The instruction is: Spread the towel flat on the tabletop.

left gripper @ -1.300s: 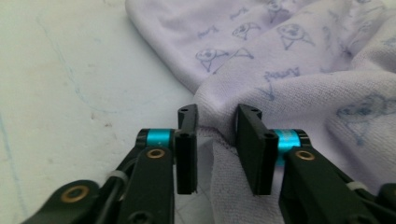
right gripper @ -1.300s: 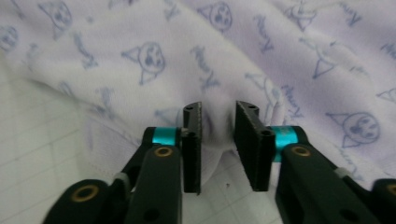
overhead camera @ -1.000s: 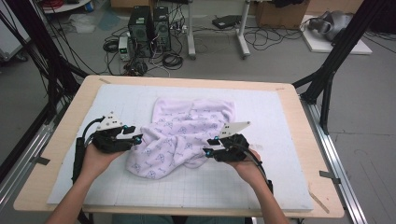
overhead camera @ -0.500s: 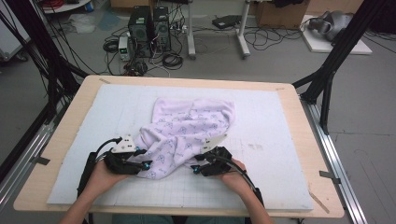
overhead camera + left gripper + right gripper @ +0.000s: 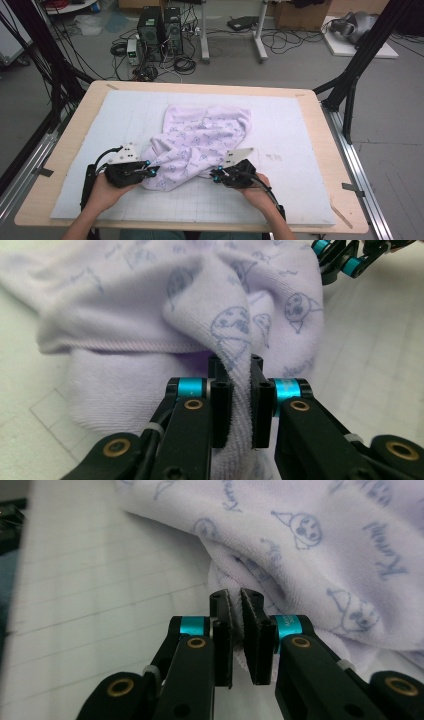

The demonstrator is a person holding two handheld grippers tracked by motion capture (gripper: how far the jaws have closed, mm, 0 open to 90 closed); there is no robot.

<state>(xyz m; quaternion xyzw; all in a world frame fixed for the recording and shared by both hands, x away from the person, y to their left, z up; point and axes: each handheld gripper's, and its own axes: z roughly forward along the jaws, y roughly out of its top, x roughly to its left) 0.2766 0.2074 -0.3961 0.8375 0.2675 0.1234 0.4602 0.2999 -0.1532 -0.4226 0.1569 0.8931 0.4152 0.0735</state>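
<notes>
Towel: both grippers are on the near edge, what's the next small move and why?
Probably lift both together and draw apart. The left gripper and right gripper have just closed, each pinching a fold of the lilac towel, which lies crumpled on the white mat; raising and spreading should open it out.

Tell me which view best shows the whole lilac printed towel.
The high view: the towel lies crumpled on the white mat, all edges visible. The left gripper view and right gripper view show close-up folds pinched between their jaws.
</notes>
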